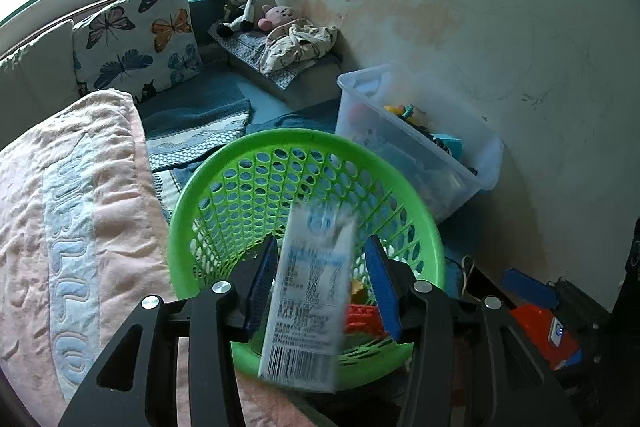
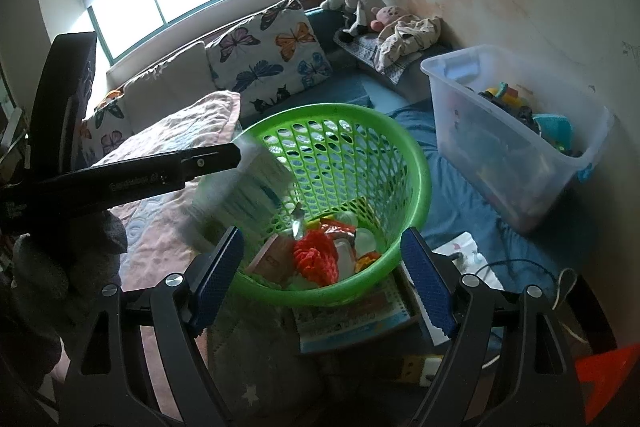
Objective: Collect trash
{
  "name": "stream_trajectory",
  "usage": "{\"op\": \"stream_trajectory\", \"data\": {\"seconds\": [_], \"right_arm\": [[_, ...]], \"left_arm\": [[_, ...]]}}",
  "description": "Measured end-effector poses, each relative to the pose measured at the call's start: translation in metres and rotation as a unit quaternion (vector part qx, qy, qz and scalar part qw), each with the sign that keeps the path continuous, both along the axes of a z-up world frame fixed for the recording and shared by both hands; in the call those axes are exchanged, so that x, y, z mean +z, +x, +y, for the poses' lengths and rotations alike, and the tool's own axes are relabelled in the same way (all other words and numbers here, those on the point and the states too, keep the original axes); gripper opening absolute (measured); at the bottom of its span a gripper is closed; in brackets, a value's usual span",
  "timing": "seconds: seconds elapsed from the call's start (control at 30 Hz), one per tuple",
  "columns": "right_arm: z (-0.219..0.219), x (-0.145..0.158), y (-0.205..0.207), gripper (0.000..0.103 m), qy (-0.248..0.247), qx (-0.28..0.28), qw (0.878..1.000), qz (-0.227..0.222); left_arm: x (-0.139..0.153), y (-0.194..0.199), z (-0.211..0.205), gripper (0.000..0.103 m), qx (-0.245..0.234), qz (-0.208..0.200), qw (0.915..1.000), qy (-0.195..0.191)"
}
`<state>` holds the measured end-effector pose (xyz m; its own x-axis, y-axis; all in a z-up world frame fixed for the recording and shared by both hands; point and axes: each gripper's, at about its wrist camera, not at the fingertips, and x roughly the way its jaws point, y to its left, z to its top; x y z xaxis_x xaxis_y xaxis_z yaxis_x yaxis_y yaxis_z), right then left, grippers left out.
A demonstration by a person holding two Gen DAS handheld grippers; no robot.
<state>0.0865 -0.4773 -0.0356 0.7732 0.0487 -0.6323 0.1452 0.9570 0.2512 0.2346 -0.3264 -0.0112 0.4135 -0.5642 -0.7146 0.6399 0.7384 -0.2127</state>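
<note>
A green mesh basket [image 1: 280, 139] [image 2: 420, 163] stands on the bedding. It holds an orange net [image 2: 316, 259], a pinkish box [image 2: 276, 259] and bits of plastic. A white carton with a barcode [image 1: 308, 299] [image 2: 248, 195] hangs blurred over the basket's near left rim. It is between the blue pads of my left gripper [image 1: 320, 239]. The left pad is against it and a gap shows at the right pad. My right gripper [image 2: 322, 233] is open and empty, just short of the basket's near rim.
A clear plastic bin of toys [image 1: 400, 147] [image 2: 500, 139] sits right of the basket by the wall. A pink quilt [image 1: 80, 227] lies to the left, with a butterfly cushion [image 2: 272, 55] behind. A printed booklet [image 2: 352, 311] lies under the basket's near edge. A gloved hand [image 2: 60, 259] holds the left gripper.
</note>
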Motion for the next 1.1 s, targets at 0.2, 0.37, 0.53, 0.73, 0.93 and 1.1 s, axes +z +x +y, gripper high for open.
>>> {"op": "stream_trajectory", "data": {"seconds": [0.2, 0.37, 0.53, 0.73, 0.93, 1.1], "right_arm": [[0.004, 0.002, -0.002, 0.081, 0.001, 0.002, 1.000, -0.004], [0.010, 0.004, -0.004, 0.081, -0.005, 0.007, 1.000, -0.006], [0.019, 0.008, -0.006, 0.082, -0.005, 0.013, 1.000, -0.009], [0.034, 0.014, -0.009, 0.086, -0.011, 0.022, 1.000, -0.016], [0.055, 0.017, -0.009, 0.089, -0.016, 0.040, 0.999, -0.017], [0.074, 0.019, -0.009, 0.093, -0.025, 0.052, 0.998, -0.016]], "left_arm": [[0.002, -0.004, 0.004, 0.046, -0.001, -0.001, 1.0000, -0.003], [0.008, -0.012, 0.016, 0.046, 0.004, -0.006, 1.0000, -0.003], [0.014, -0.019, 0.037, 0.046, 0.018, -0.013, 0.9998, 0.001], [0.022, -0.030, 0.070, 0.050, 0.047, -0.032, 0.9983, 0.006], [0.030, -0.039, 0.107, 0.061, 0.081, -0.047, 0.9956, -0.001], [0.040, -0.052, 0.134, 0.075, 0.103, -0.067, 0.9924, -0.006]]}}
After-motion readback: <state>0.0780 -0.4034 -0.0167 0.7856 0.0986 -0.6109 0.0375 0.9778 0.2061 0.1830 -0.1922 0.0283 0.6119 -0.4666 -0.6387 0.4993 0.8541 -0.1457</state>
